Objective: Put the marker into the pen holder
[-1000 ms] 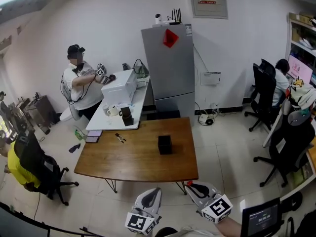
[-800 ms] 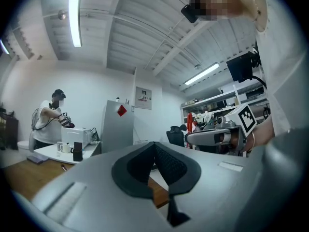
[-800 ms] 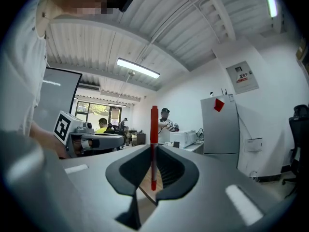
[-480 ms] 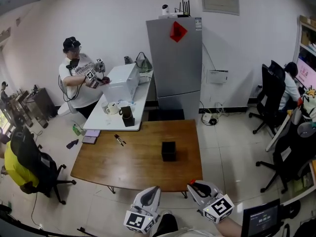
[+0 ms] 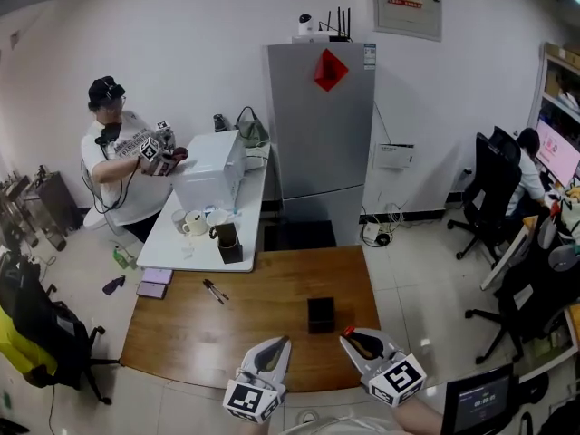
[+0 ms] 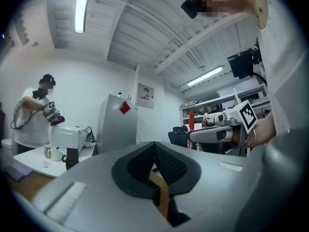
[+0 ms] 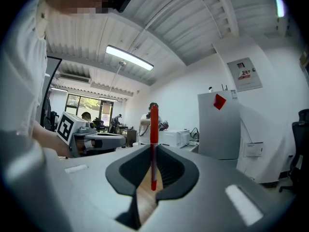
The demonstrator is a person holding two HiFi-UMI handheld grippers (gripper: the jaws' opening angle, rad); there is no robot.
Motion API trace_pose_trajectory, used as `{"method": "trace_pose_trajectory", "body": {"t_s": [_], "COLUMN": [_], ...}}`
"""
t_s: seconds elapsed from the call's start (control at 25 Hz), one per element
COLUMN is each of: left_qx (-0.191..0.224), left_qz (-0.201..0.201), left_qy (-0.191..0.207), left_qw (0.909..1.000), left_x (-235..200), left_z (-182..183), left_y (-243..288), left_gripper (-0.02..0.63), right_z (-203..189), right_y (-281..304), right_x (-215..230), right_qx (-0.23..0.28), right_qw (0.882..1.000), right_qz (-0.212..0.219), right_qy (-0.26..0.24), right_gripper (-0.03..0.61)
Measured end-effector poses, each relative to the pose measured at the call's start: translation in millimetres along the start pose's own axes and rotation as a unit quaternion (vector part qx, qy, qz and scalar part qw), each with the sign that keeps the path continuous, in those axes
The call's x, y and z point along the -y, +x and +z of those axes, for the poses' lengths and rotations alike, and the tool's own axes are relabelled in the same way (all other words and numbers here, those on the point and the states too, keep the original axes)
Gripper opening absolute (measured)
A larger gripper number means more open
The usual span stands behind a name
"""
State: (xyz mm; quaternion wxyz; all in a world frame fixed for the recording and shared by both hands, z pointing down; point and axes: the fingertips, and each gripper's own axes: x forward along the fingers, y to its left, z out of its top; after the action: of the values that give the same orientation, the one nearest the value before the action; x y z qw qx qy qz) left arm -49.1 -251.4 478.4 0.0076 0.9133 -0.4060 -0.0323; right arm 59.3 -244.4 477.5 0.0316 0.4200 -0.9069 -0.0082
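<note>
Presumably light, stiff and slick, the marker (image 7: 153, 129) is pinched upright near its lower end by the right claw (image 7: 154, 170), near the pen holder (image 5: 320, 315).

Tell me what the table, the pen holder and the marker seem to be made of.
Table: wood or wood veneer, judging by its streaky brown surface with a mild sheen.
Pen holder: black and matte, likely plastic, though it is too small to tell for sure.
Marker: smooth red barrel with a slight gloss, probably plastic.
</note>
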Motion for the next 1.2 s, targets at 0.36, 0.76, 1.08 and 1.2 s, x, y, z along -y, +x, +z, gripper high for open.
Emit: {"method": "trace_pose_trajectory", "body": {"t_s": [0.36, 0.76, 1.08, 1.2], "left_qx": [-0.004, -0.008, -0.015, -0.015], "left_qz": [-0.021, -0.008, 0.0, 0.0], "left_qy": [-0.007, -0.011, -0.014, -0.011], "left_qw": [0.9998, 0.9999, 0.9998, 0.9998], "left_x": [-39, -36, -38, -39], "left_z": [-4, -4, -11, -10], "left_y": [28, 49, 63, 68], "left_gripper": [0.017, 0.017, 0.017, 0.017], "right_z": [-9, -38, -69, -86], "right_y": [36, 56, 102, 120], "right_x": [26, 60, 90, 98], "right_qx": [-0.013, -0.038, -0.032, -0.045], "right_qw": [0.999, 0.999, 0.999, 0.999], "right_qz": [-0.031, -0.013, 0.002, 0.006], "right_qy": [-0.001, -0.008, 0.024, 0.024], "right_gripper": [0.038, 0.038, 0.038, 0.038]}}
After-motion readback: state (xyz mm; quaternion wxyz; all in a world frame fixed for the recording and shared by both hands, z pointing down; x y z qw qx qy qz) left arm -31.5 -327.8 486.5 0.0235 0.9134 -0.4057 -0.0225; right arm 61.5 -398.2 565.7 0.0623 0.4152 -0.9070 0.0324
